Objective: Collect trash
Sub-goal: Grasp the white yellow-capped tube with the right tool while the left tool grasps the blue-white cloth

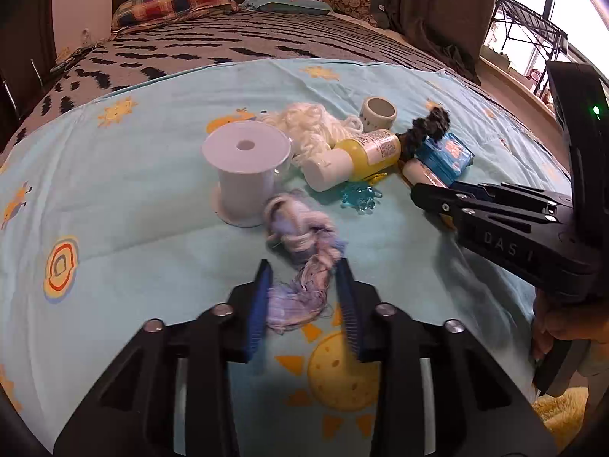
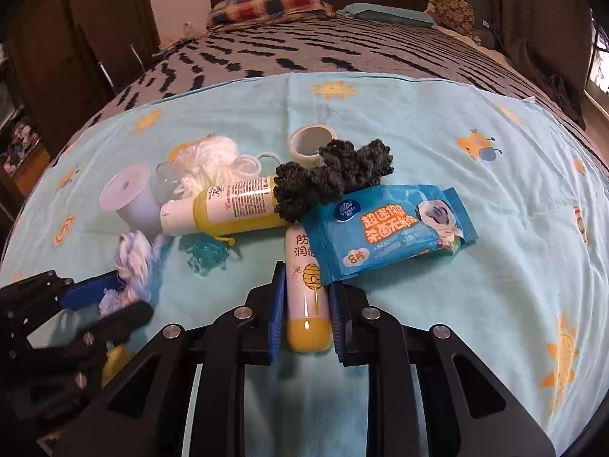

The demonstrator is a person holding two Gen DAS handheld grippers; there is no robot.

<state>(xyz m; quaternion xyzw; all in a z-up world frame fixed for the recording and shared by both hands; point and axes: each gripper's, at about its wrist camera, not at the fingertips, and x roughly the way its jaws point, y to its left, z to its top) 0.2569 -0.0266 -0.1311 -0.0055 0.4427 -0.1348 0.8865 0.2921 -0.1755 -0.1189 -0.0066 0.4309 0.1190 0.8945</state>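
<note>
Straddling frayed lilac thread tangle [image 1: 300, 262], left tool [image 1: 304, 297].

The wipes pack [image 2: 388, 228] covers the far end of the honey-print tube [image 2: 306, 285], and the dark yarn [image 2: 335, 175] hides the yellow bottle's [image 2: 228, 205] base.

We see a bed with a light blue sheet [image 2: 437, 122] printed with suns, over a grey zigzag blanket [image 2: 342, 49]. At the head lie a plaid pillow [image 2: 266, 5] and a blue pillow [image 2: 388, 13]. A metal rack [image 1: 529, 26] stands by the window, right.
</note>
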